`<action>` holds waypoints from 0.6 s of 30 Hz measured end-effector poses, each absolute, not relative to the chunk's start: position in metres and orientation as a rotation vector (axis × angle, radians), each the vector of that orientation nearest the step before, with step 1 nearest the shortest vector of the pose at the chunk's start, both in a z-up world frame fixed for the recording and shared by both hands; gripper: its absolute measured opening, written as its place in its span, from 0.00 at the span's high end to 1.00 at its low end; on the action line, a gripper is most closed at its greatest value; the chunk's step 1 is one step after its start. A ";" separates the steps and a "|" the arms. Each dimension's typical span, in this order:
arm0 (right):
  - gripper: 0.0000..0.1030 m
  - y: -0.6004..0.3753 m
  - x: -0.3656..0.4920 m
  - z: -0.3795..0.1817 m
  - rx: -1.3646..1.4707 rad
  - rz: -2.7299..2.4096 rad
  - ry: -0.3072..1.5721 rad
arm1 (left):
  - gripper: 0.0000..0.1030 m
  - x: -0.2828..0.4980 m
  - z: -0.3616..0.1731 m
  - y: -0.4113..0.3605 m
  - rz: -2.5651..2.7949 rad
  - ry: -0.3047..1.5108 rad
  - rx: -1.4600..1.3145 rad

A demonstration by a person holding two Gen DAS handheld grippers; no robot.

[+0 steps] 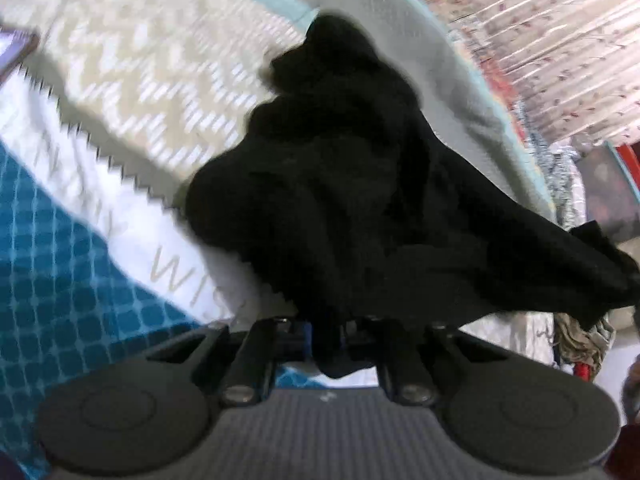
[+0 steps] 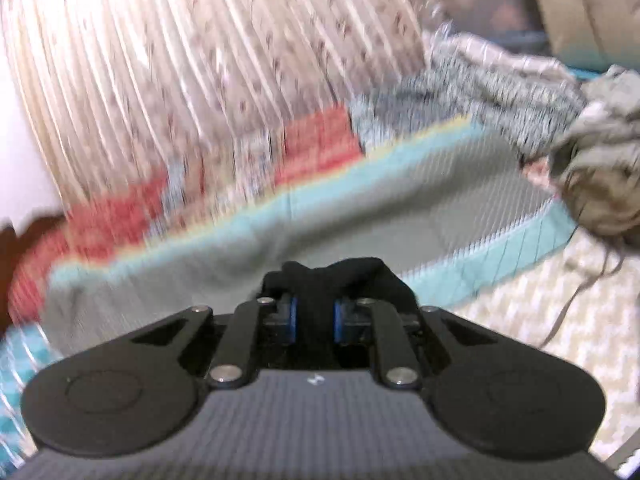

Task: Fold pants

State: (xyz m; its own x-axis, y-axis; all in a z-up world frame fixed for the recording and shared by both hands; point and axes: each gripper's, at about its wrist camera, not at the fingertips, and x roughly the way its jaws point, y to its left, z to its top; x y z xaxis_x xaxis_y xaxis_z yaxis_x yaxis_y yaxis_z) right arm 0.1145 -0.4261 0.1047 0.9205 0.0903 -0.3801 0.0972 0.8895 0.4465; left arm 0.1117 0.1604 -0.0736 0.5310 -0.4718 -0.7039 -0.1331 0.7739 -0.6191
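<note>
The black pants [image 1: 340, 184] hang bunched in front of my left gripper [image 1: 326, 330], which is shut on a fold of the cloth. The pants stretch away to the right, lifted over the bed. In the right wrist view my right gripper [image 2: 314, 316] is shut on another bunch of the black pants [image 2: 340, 280], held between its blue pads [image 2: 293, 318]. Both views are blurred by motion.
A patterned bedspread [image 1: 132, 92] in beige, white and blue [image 1: 52, 264] lies below. A grey blanket with a teal border [image 2: 360, 216] lies across the bed. A floral curtain [image 2: 180, 60] hangs behind. A heap of beige and grey clothes [image 2: 596, 164] lies at the right.
</note>
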 end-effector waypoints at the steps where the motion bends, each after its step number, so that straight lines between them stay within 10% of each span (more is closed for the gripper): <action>1: 0.82 -0.431 0.109 0.118 0.493 -0.008 0.382 | 0.91 0.110 -0.068 0.163 -0.230 0.984 -0.674; 8: 0.76 -0.443 0.116 0.131 0.561 -0.079 0.340 | 0.91 0.088 -0.028 0.195 -0.263 0.887 -0.716; 11: 0.31 -0.448 0.154 0.085 0.404 -0.257 0.472 | 0.90 0.082 -0.038 0.186 -0.244 0.962 -0.679; 18: 0.34 -0.443 0.123 0.007 0.477 -0.202 0.572 | 0.88 0.069 -0.056 0.188 -0.236 1.017 -0.679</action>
